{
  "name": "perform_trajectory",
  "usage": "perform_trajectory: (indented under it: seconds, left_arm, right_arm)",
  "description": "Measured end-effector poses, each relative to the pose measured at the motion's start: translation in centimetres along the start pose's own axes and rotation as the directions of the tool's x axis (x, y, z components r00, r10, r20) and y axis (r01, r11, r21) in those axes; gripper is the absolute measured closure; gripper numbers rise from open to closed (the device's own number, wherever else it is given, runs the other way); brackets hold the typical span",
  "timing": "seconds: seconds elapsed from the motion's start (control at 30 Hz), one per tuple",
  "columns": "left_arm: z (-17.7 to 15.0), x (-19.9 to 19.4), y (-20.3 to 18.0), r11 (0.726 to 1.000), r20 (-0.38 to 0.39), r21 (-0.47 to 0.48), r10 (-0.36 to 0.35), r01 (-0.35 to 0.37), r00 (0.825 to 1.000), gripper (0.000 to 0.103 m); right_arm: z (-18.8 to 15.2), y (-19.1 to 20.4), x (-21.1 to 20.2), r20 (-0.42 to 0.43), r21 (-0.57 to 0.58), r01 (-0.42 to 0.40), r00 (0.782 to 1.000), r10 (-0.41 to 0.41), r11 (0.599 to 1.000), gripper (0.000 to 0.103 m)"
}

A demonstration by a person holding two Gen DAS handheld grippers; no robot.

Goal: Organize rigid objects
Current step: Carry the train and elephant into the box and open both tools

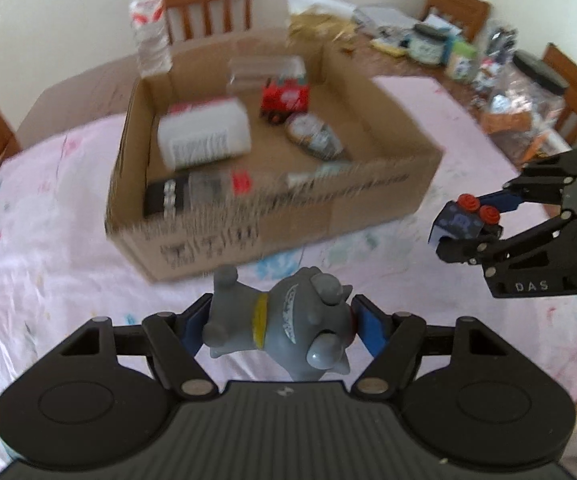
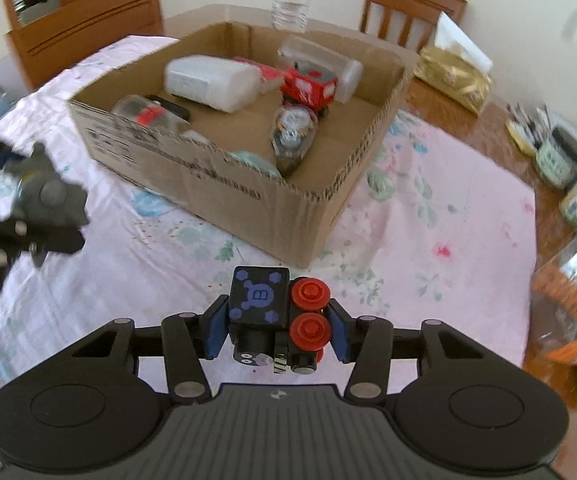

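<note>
Above the pink floral tablecloth [image 2: 428, 200], just short of the near wall of the cardboard box [image 1: 216, 236], both grippers carry toys in the air. The left gripper [image 1: 278, 326] has its fingers closed on a grey rhino figure [image 1: 284, 324], clamped across the body with legs and horn sticking out past the pads. The right gripper [image 2: 276, 326] is closed on a black toy train [image 2: 278, 316], pinched across its sides, one pad on the black body and the other against the red wheels. Both toys look like hard, light plastic or wood: stiff enough to take a firm squeeze, unlikely to break on a short drop. The rhino's rounded, glossy body could twist in the pads; the train's flat side gives a surer seat, though the wheels may roll under pressure. Inside the box lie a white bottle [image 2: 212, 82], a red toy vehicle [image 2: 308, 88] and a clear capsule [image 2: 294, 136], leaving bare floor toward the near right corner.
</note>
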State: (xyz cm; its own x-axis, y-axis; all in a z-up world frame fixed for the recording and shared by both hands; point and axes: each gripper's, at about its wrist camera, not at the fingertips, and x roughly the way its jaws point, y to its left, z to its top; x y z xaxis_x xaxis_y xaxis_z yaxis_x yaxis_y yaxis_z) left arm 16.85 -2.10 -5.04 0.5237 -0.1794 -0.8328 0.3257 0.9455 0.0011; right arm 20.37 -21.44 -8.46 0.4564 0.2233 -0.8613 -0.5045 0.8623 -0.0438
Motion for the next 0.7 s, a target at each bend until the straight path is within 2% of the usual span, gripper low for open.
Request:
perform_trajectory:
  seconds: [0.2, 0.33, 0.5, 0.6, 0.63, 0.67, 0.7]
  left_arm:
    - [3.9, -1.8, 0.3, 0.998, 0.098, 0.049, -0.03, 0.025, 0.995, 0.03]
    - [6.6, -0.7, 0.3, 0.997, 0.148, 0.071, -0.022, 0.012, 0.989, 0.03]
    - [8.9, 2.1, 0.7, 0.998, 0.16, 0.058, -0.006, -0.003, 0.987, 0.03]
    - [9.3, 3.2, 1.3, 0.999, 0.187, 0.029, 0.012, -0.018, 0.982, 0.021]
    - [9.4, 3.3, 1.4, 0.999, 0.203, 0.019, 0.03, -0.034, 0.979, 0.011]
    - [9.3, 3.1, 1.5, 0.999, 0.225, 0.01, 0.049, -0.053, 0.973, 0.006]
    - [9.1, 2.8, 1.6, 0.997, 0.25, 0.002, 0.069, -0.072, 0.966, 0.006]
  right_arm:
    - [1.7, -0.8, -3.7, 0.048, -0.038, -0.021, 0.999, 0.022, 0.999, 0.048]
    - [3.2, -1.3, -5.1, 0.093, -0.044, -0.014, 0.995, 0.018, 0.999, 0.048]
    - [5.0, -1.6, -5.7, 0.137, -0.031, -0.003, 0.991, 0.007, 1.0, 0.048]
    - [5.8, -1.9, -5.5, 0.143, -0.014, 0.002, 0.99, 0.001, 1.0, 0.048]
    - [6.0, -2.0, -5.4, 0.142, -0.012, 0.003, 0.99, -0.001, 1.0, 0.048]
    - [6.2, -2.0, -5.3, 0.142, -0.011, 0.004, 0.99, -0.002, 1.0, 0.048]
    - [6.4, -2.0, -5.2, 0.142, -0.01, 0.004, 0.99, -0.003, 1.0, 0.048]
